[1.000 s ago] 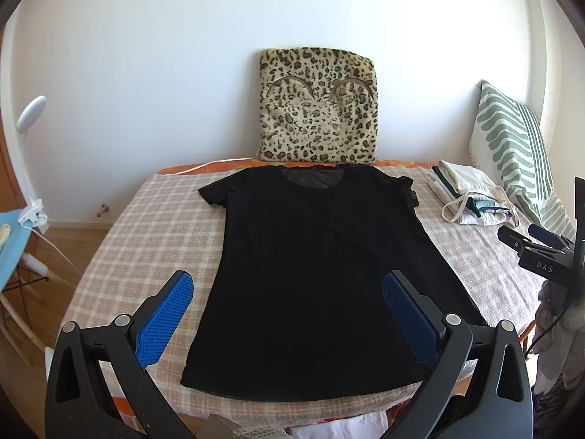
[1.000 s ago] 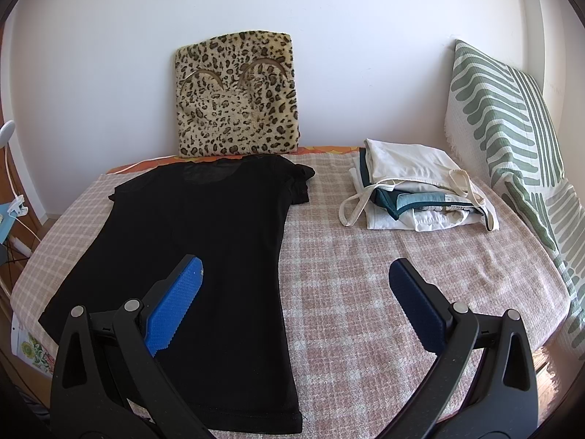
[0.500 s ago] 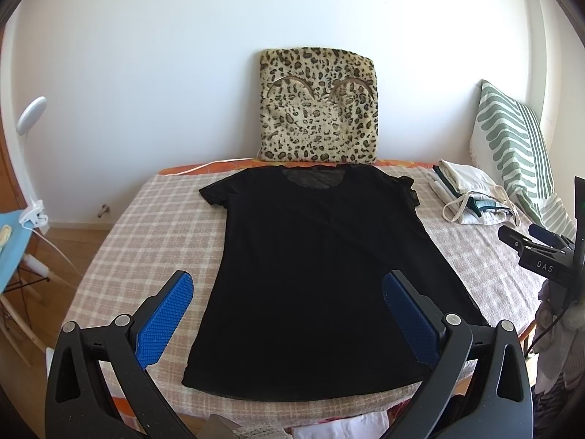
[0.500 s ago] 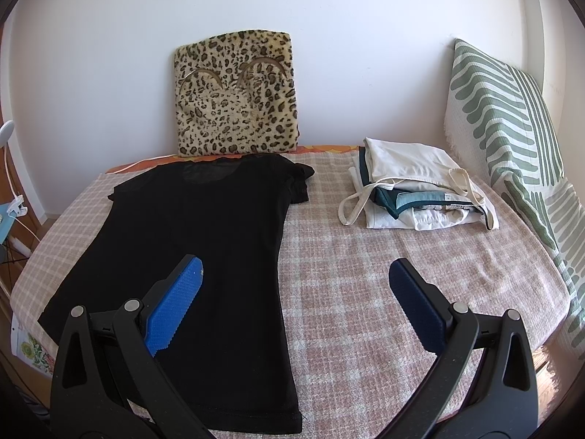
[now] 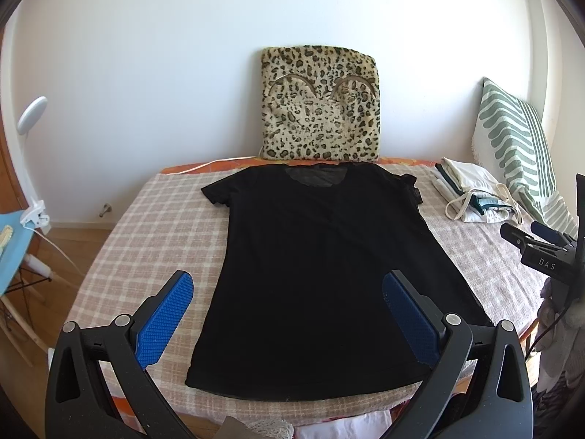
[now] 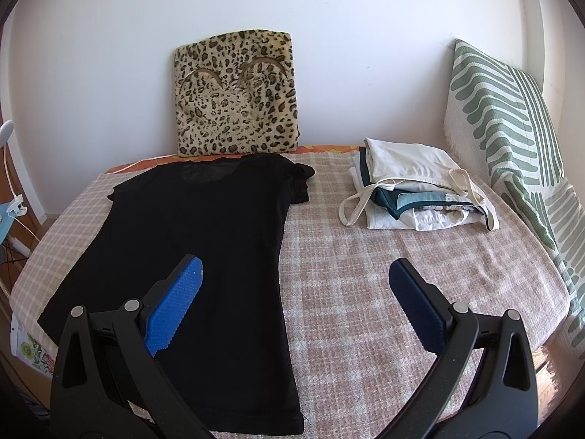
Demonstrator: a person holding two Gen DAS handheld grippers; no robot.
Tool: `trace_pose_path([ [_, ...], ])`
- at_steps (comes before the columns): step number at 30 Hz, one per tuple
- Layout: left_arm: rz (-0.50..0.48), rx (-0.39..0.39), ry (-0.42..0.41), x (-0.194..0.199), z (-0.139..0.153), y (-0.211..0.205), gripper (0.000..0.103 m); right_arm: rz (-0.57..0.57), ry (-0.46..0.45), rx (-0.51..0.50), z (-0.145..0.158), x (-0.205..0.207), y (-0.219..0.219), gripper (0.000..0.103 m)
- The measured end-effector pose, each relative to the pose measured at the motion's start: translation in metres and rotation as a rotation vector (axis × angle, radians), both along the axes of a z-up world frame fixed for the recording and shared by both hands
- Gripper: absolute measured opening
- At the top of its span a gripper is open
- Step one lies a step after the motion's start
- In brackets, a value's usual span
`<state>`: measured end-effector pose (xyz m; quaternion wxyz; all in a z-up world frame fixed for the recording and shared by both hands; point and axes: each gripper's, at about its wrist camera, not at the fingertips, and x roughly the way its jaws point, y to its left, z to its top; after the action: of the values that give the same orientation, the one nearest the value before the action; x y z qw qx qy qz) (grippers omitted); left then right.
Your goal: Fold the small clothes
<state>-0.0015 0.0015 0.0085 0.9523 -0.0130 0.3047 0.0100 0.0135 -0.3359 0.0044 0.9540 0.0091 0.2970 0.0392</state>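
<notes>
A black short-sleeved T-shirt [image 5: 321,263] lies flat on the checked table [image 5: 153,226], neck toward the wall, hem near the front edge. My left gripper [image 5: 287,314] hovers open above the shirt's lower half, nothing between its blue pads. In the right wrist view the same T-shirt [image 6: 204,241] fills the table's left half. My right gripper [image 6: 294,311] is open over the shirt's right side edge and bare cloth, holding nothing. A pile of folded clothes [image 6: 413,197] sits at the back right.
A leopard-print cushion [image 5: 321,117] leans on the wall behind the shirt. A green-striped pillow [image 6: 512,139] stands at the right edge. The folded clothes [image 5: 471,194] lie beside it. The other gripper's black body [image 5: 544,252] shows at far right. A lamp [image 5: 29,153] stands left.
</notes>
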Motion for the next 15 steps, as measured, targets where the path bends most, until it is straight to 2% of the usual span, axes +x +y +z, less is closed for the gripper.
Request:
trace_pose_path([
  [10, 0.017, -0.014, 0.032, 0.003, -0.008, 0.012, 0.103, 0.009, -0.003, 0.001, -0.003, 0.004, 0.005, 0.103],
  [13, 0.001, -0.087, 0.087, 0.008, -0.014, 0.024, 0.103, 0.022, -0.002, -0.002, -0.004, 0.008, 0.011, 0.103],
  [15, -0.028, -0.169, 0.136, 0.014, -0.02, 0.035, 0.103, 0.036, 0.009, 0.013, -0.003, 0.012, 0.015, 0.103],
])
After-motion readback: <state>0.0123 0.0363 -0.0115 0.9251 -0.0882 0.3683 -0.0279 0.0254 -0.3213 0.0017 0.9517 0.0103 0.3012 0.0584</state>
